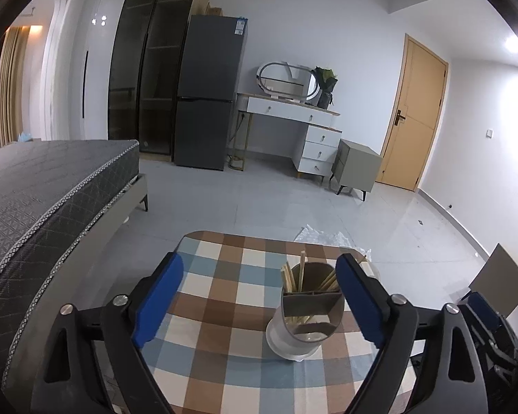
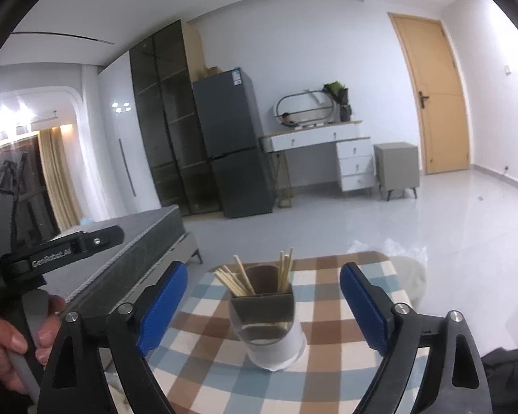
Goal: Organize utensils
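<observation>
A white cup-like utensil holder [image 1: 305,324] with a brown divided insert stands on the checked tablecloth [image 1: 217,314]. Several wooden chopsticks [image 1: 293,276] stick up from its far compartments. My left gripper [image 1: 259,265] is open, with blue pads wide apart on either side of the holder and touching nothing. In the right wrist view the same holder [image 2: 269,324] and chopsticks [image 2: 238,279] stand between the open right gripper's [image 2: 264,272] pads, also untouched. A hand [image 2: 13,341] grips the left gripper's handle at the left edge.
A grey bed [image 1: 51,189] runs along the table's left side. Crumpled clear plastic [image 1: 328,238] lies on the floor past the table's far edge. Farther back stand a dark fridge [image 1: 207,96], a white vanity desk [image 1: 304,120], a nightstand [image 1: 355,165] and a wooden door [image 1: 414,114].
</observation>
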Demonstrator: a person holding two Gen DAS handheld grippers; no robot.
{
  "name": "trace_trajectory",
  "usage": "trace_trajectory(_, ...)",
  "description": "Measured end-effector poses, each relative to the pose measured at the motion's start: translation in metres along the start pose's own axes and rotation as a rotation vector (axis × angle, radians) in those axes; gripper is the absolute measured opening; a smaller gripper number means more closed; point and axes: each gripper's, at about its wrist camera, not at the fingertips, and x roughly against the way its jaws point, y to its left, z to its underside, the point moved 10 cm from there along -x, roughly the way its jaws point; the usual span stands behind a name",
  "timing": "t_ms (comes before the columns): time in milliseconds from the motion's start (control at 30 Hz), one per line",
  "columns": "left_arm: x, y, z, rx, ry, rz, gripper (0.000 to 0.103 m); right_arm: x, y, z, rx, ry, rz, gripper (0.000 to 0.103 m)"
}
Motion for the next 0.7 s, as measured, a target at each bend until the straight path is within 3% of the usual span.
trace_trajectory(333,0.01,-0.003,0.023,-0.028,-0.058,0.015,0.096,0.024,-0.004,0.019,0.083,-0.089,0.079,0.102)
trace_trajectory(500,0.009,-0.004,0.035,-0.019,-0.076,0.007,0.099,0.026,-0.002,0.029,0.146,-0.102,0.105,0.102)
trace_trajectory(700,0.0,-0.005,0.057,-0.045,-0.073,-0.021,0.099,0.025,-0.01,0.043,0.122,-0.091,0.107,0.103)
